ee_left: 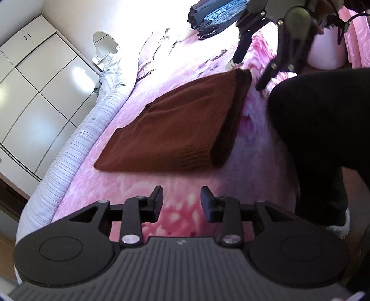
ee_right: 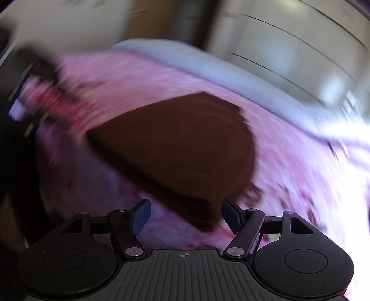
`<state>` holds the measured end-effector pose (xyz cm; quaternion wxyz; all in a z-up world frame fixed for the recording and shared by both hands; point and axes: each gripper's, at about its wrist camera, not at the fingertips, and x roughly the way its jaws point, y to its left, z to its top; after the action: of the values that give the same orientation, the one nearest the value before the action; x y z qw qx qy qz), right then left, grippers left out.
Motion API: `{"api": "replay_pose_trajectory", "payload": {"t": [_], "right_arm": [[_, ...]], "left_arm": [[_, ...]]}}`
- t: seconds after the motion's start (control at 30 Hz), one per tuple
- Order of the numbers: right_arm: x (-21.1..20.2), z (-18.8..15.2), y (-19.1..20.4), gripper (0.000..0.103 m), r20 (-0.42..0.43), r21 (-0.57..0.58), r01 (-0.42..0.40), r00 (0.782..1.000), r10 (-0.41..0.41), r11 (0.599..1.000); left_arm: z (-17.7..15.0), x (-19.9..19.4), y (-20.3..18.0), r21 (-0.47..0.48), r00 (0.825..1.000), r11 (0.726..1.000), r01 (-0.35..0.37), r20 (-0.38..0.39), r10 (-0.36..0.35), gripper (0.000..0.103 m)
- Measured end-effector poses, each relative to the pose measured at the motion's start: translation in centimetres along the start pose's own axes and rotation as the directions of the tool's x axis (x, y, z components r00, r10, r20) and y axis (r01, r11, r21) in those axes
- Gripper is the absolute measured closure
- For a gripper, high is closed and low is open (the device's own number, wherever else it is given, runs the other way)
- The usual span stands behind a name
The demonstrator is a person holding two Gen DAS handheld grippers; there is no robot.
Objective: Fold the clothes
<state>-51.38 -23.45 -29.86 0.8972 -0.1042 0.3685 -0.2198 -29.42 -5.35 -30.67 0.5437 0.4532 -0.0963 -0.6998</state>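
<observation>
A brown knit garment [ee_left: 178, 125] is seen folded into a flat rectangle, laid on the pink floral bedspread [ee_left: 189, 208]. White wardrobe doors [ee_left: 39, 92] and a ribbed pale quilt edge [ee_left: 76, 148] are seen at left, stacked blue clothes [ee_left: 208, 18] farther back. The left gripper [ee_left: 182, 199] is held empty above the bedspread, jaws apart. The right gripper [ee_right: 186, 214] is likewise spread, nothing clamped; its view is blurred.

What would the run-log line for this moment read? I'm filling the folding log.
brown garment: folded, flat on pink bed cover | left claw: open, empty | right claw: open, empty | folded clothes pile: far end
</observation>
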Motion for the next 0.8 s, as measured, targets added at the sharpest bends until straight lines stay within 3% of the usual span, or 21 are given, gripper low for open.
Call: {"api": "replay_pose_trajectory", "payload": {"t": [0.07,0.13,0.2,0.27,0.3,0.33,0.37,0.43,0.6,0.67,0.7,0.73,0.8], "right_arm": [[1.2,0.6,1.7,0.032,0.01,-0.119,-0.023,1.0,0.024,0.993],[2.5,1.1,2.9,0.032,0.024,-0.22,-0.046,0.998,0.052,0.974],[3.8,1.5,3.8,0.032,0.022,-0.299,-0.067,0.997,0.078,0.952],[5.1,1.7,4.3,0.033,-0.004,-0.365,-0.086,0.996,0.091,0.927],[5.6,1.8,4.2,0.04,-0.016,-0.384,-0.094,0.995,0.096,0.918],[6.0,1.8,4.1,0.067,-0.026,-0.397,-0.105,0.994,0.103,0.912],[6.1,1.8,3.6,0.082,-0.029,-0.39,-0.113,0.993,0.11,0.914],[6.0,1.9,2.5,0.093,-0.02,-0.343,-0.126,0.992,0.127,0.931],[4.8,2.2,1.2,0.094,0.015,-0.309,-0.12,0.991,0.131,0.943],[4.4,2.3,1.0,0.094,0.022,-0.305,-0.117,0.991,0.13,0.945],[4.2,2.2,1.0,0.094,0.026,-0.299,-0.118,0.991,0.131,0.947],[4.1,2.1,0.9,0.094,0.032,-0.292,-0.119,0.99,0.134,0.949],[3.7,1.6,1.1,0.094,0.047,-0.298,-0.106,0.991,0.125,0.949]], "left_arm": [[0.1,0.1,0.0,0.006,1.0,1.0,-0.01,0.007,0.01,0.061],[0.3,0.1,-0.2,0.02,0.999,1.0,-0.018,0.03,0.017,0.036],[0.5,0.2,-0.7,0.051,0.998,0.999,-0.009,0.062,0.006,0.027],[0.6,0.6,-1.2,0.101,0.997,0.995,0.007,0.077,-0.015,0.026],[0.6,0.9,-1.5,0.13,0.996,0.991,0.014,0.081,-0.025,0.026],[0.6,1.3,-1.8,0.158,0.996,0.987,0.016,0.084,-0.03,0.025],[0.7,1.7,-2.1,0.186,0.996,0.982,0.017,0.086,-0.033,0.025],[0.9,2.5,-2.5,0.237,0.995,0.971,0.014,0.092,-0.037,0.025],[2.5,5.0,-2.7,0.334,0.99,0.943,-0.004,0.133,-0.043,0.023],[3.3,5.9,-2.0,0.323,0.99,0.946,0.03,0.12,-0.072,0.041],[3.7,6.4,-1.4,0.306,0.991,0.95,0.059,0.098,-0.093,0.073],[4.1,6.9,-0.9,0.282,0.991,0.955,0.087,0.072,-0.112,0.086],[4.5,7.1,0.3,0.222,0.989,0.969,0.106,0.075,-0.125,0.088]]}}
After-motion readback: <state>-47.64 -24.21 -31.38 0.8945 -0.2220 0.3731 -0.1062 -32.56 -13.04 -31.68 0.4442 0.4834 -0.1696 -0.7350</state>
